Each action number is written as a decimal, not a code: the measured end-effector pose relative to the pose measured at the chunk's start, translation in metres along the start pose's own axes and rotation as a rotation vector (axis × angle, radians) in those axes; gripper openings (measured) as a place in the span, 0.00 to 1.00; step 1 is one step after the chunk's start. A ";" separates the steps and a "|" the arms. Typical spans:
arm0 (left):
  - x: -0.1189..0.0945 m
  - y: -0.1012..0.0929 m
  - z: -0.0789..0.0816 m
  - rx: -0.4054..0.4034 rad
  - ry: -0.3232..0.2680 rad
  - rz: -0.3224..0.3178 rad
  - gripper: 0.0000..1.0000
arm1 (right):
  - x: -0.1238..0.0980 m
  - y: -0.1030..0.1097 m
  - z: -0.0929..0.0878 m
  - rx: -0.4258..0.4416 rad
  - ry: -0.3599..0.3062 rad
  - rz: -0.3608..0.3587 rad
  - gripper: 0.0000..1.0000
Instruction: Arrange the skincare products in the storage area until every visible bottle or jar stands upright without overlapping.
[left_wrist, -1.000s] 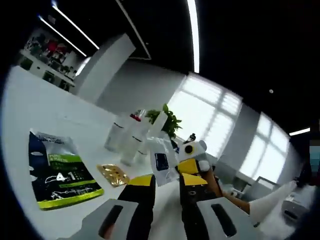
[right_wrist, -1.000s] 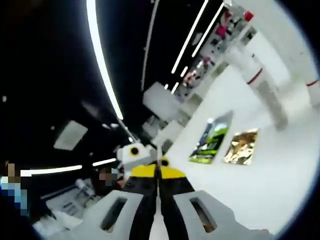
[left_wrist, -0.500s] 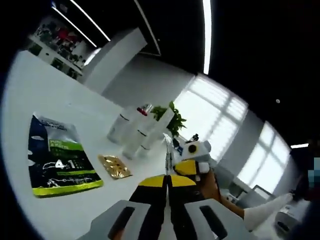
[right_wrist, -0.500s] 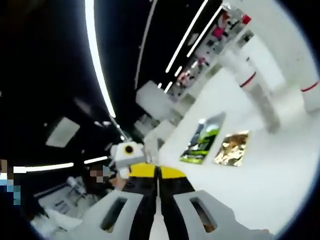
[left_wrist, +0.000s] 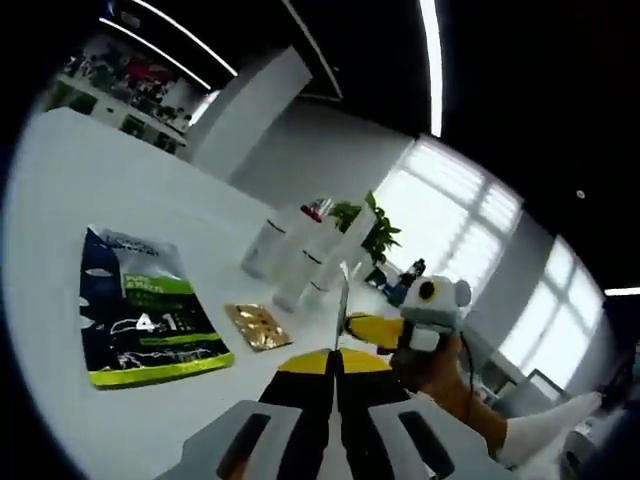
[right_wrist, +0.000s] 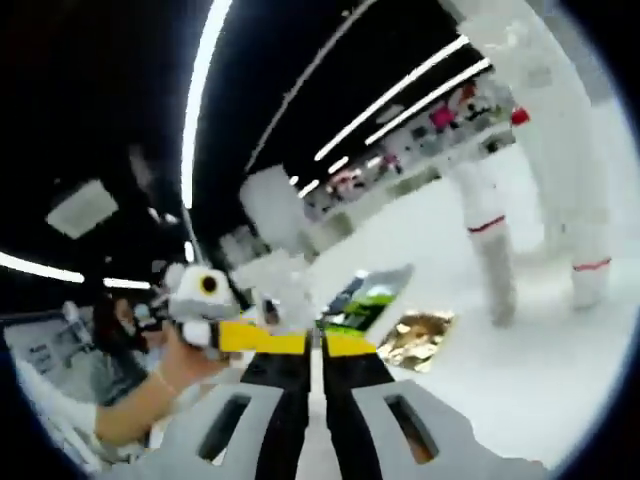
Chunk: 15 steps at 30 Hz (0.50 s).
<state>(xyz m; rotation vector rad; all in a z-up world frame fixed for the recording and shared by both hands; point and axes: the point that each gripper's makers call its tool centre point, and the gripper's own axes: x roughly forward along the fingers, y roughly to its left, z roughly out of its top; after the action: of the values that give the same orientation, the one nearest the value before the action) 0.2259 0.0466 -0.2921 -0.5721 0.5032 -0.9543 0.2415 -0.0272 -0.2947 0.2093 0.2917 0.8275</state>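
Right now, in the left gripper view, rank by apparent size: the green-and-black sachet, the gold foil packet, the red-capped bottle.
1. Green-and-black sachet, clearly largest, though also nearest the camera.
2 and 3. Gold foil packet and red-capped bottle: unsure. The bottle stands farther back, among pale bottles.

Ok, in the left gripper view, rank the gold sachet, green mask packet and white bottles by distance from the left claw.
1. Gold sachet, just left of the left claw.
2. Green mask packet, further left.
3. White bottles, standing beyond the sachet.

Glossy printed mask sachet (left_wrist: 150, 335), shiny gold foil packet (left_wrist: 257, 326), frosted plastic bottles (left_wrist: 300, 262), smooth white table (left_wrist: 90, 200)
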 end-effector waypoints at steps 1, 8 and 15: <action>-0.002 0.008 0.007 -0.004 -0.021 0.033 0.00 | 0.001 0.003 0.001 -0.015 0.000 0.008 0.00; 0.012 0.028 -0.001 -0.121 0.152 0.122 0.00 | 0.006 0.026 -0.008 -0.066 0.065 0.075 0.00; 0.046 0.032 0.025 -0.334 0.302 0.136 0.00 | 0.008 0.050 -0.016 0.009 0.103 0.191 0.00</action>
<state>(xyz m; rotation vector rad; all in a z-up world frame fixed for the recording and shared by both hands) 0.2838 0.0273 -0.3012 -0.6869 0.9726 -0.8345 0.2065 0.0126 -0.2965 0.2050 0.3760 1.0280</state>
